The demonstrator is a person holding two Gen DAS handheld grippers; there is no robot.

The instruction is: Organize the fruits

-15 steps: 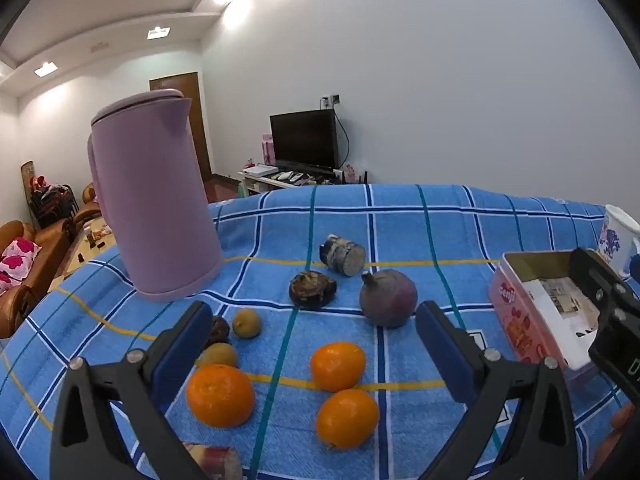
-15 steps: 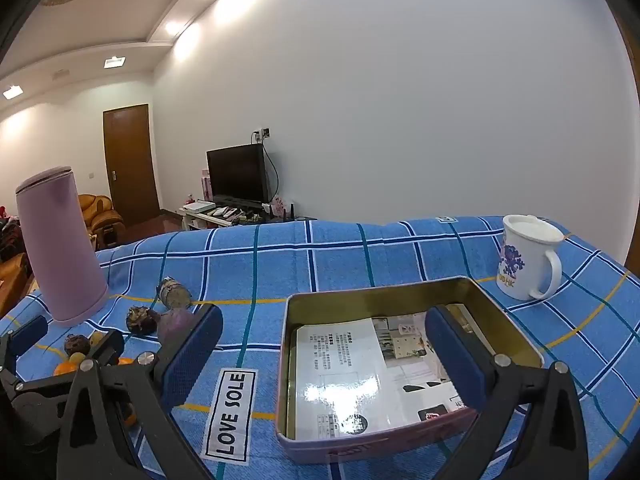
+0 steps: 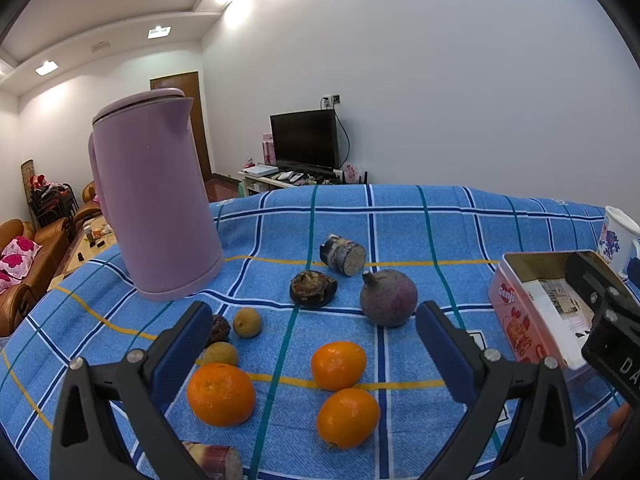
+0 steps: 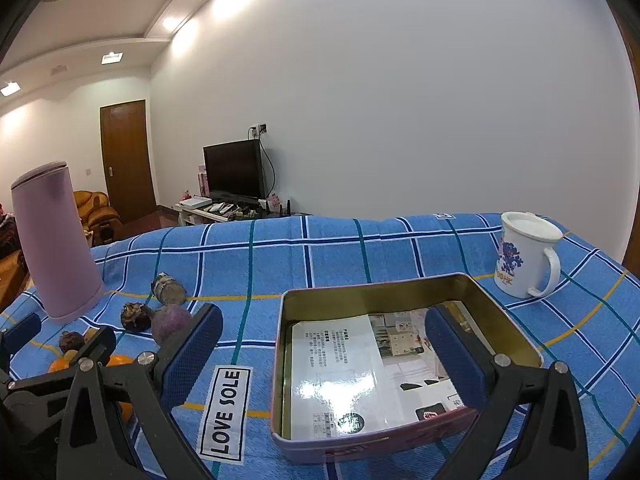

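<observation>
In the left wrist view three oranges lie on the blue checked cloth: one (image 3: 221,393) at left, one (image 3: 338,365) in the middle, one (image 3: 347,417) nearest. A purple round fruit (image 3: 388,297), a dark mangosteen (image 3: 312,288), small brown fruits (image 3: 247,322) and a cut cane piece (image 3: 343,254) lie beyond. My left gripper (image 3: 314,348) is open and empty above the oranges. My right gripper (image 4: 324,350) is open and empty over the pink tin box (image 4: 516,336), which holds a leaflet. The box also shows in the left wrist view (image 3: 516,312).
A tall lilac kettle (image 3: 154,208) stands at the back left of the fruit. A white mug (image 4: 524,254) stands behind the tin on the right. A sugarcane piece (image 3: 216,460) lies at the near edge. A "LOVE SOLE" label (image 4: 226,412) is on the cloth.
Both grippers have hardly moved; the left view has shifted slightly. The fruit and the tin lie as before.
</observation>
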